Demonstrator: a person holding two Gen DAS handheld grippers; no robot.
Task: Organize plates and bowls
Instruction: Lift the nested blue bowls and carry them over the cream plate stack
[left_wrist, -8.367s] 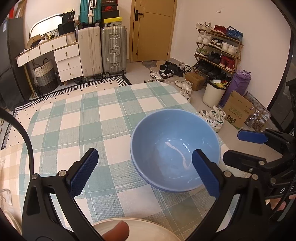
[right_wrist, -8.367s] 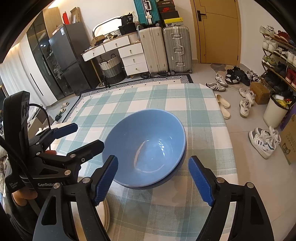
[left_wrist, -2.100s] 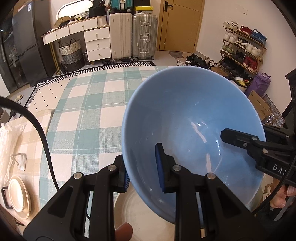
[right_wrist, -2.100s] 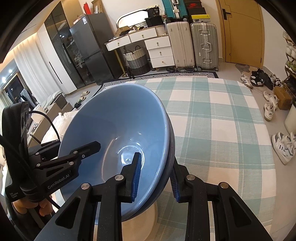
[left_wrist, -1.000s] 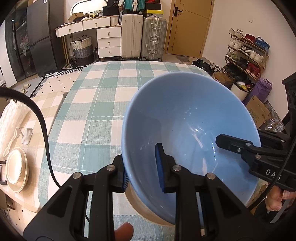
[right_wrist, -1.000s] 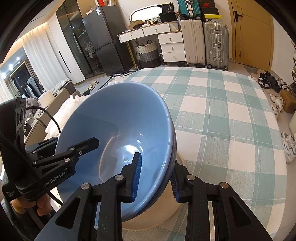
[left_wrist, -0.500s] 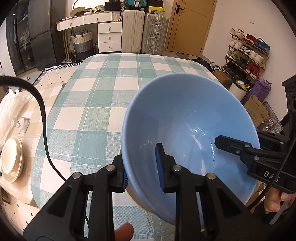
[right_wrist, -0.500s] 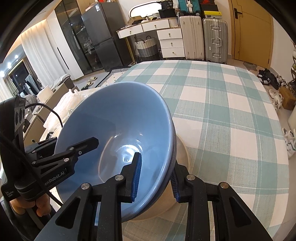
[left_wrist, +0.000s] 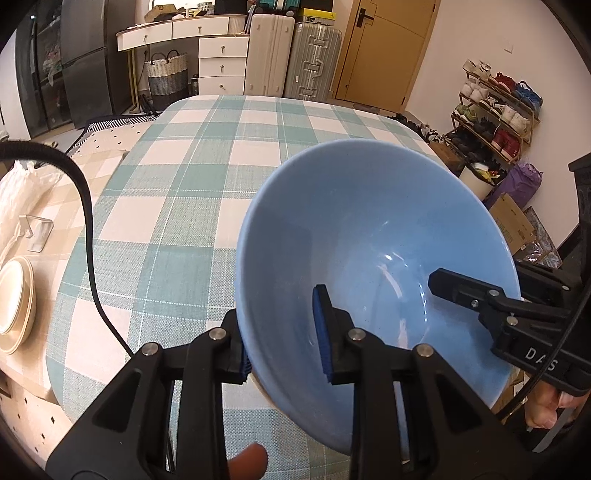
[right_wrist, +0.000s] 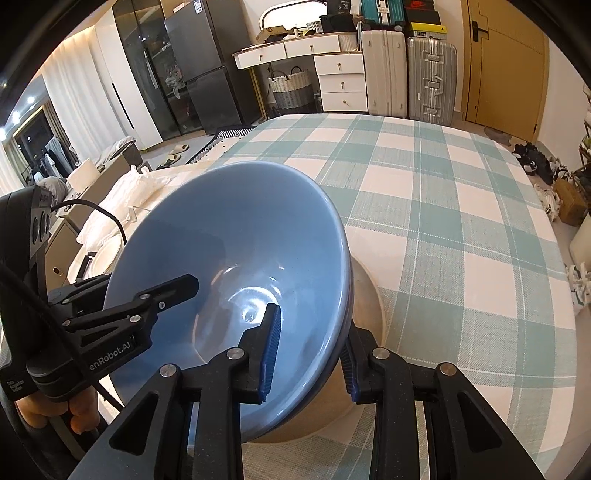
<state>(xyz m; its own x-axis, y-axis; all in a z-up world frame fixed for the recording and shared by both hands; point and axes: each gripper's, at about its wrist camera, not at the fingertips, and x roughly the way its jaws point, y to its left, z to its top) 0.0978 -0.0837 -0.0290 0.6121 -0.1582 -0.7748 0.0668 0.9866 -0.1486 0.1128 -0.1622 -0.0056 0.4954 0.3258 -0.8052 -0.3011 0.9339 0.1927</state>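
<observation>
left hand-held gripper | clamps blue bowl rim | right hand-held gripper clamps opposite rim

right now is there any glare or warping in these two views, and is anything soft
Left wrist view: white glare streaks inside the blue bowl, door and walls bowed by the fisheye, dark corners. Right wrist view: bright highlight at the bowl's bottom, window lights blown out at far left, table edge curved; both views sharp.

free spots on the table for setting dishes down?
Checked tablecloth is bare beyond the blue bowl, through to its far edge. Crowded near edge: bowl over a cream dish. Cream plates fill the side surface.
</observation>
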